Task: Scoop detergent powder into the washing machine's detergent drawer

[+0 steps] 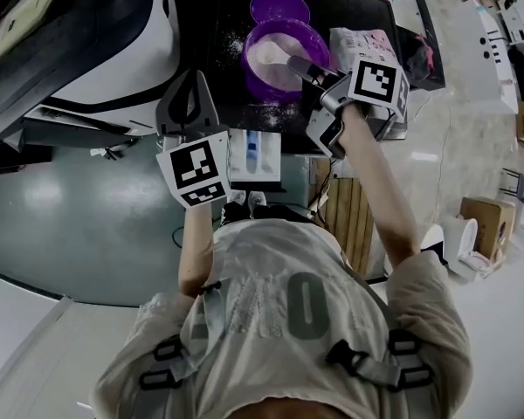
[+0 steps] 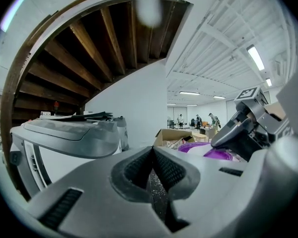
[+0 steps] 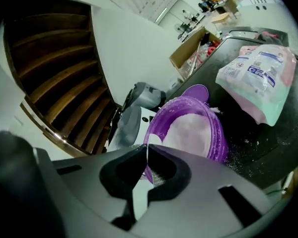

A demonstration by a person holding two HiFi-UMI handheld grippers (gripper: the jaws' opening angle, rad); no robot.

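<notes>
Right gripper (image 1: 307,70) is pinching a thin white scoop (image 3: 140,195) over the purple bowl (image 1: 260,81) of powder at 12 o'clock. Left gripper (image 1: 189,103) is hanging at the bowl's 8 o'clock, jaws pressed together, empty. Detergent drawer (image 1: 253,157) is sitting open at its 6 o'clock.

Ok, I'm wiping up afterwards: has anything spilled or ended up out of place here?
Yes. White powder grains lie scattered on the dark countertop around the purple bowl, mostly at its near and left sides. The bowl sits upright, and nothing looks tipped or broken.
</notes>
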